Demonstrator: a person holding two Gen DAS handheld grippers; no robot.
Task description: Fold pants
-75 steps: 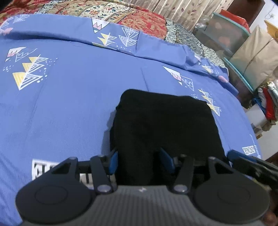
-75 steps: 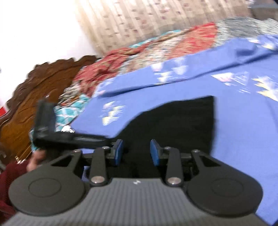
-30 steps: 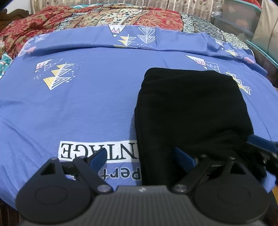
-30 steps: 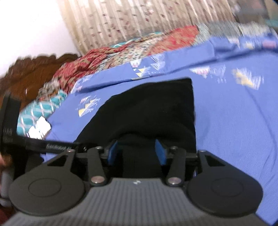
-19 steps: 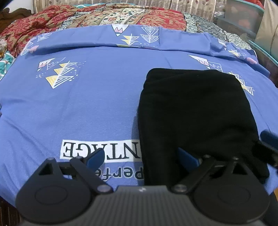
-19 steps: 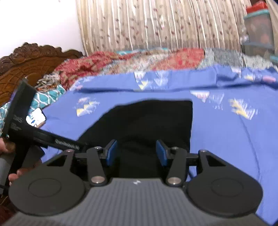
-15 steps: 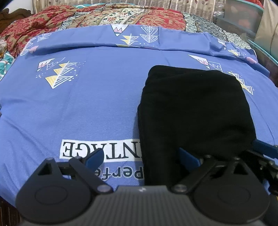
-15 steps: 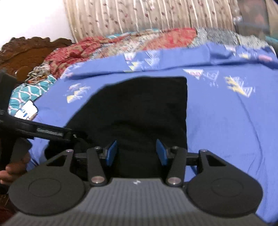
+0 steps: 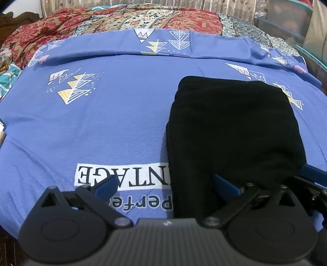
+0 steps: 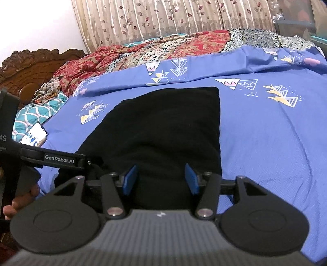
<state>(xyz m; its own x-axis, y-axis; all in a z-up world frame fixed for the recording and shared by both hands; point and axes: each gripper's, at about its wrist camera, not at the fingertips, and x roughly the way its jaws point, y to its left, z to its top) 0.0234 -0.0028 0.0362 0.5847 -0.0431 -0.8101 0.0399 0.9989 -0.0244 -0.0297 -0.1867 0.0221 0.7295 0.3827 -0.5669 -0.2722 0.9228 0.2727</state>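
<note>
The black pants (image 9: 235, 131) lie folded into a thick rectangular bundle on the blue bedsheet (image 9: 114, 122), flat on the bed; from the left wrist view they fill the 3 o'clock side of the frame, their near edge running down to about 5 o'clock. The left gripper (image 9: 164, 187) has just been spreading its fingers and they now stand very wide: the left finger (image 9: 106, 186) sits over the white printed band on the sheet at 7 o'clock, the right one (image 9: 225, 185) over the near left corner of the pants, and neither pad presses on the cloth. The right gripper (image 10: 160, 180) hangs over the near edge of the bundle at 6 o'clock in its own view, its fingers partly apart with a hump of black cloth between them; they have eased a little wider, and I cannot tell whether the pads touch the cloth. At 9 o'clock in that view a hand (image 10: 20, 199) holds the handle of the left gripper. A phone (image 10: 34, 135) lies at the sheet's left edge, near 10 o'clock. A red patterned blanket (image 10: 163, 49) is heaped along the far side at 12 o'clock, with curtains (image 10: 163, 18) behind it
</note>
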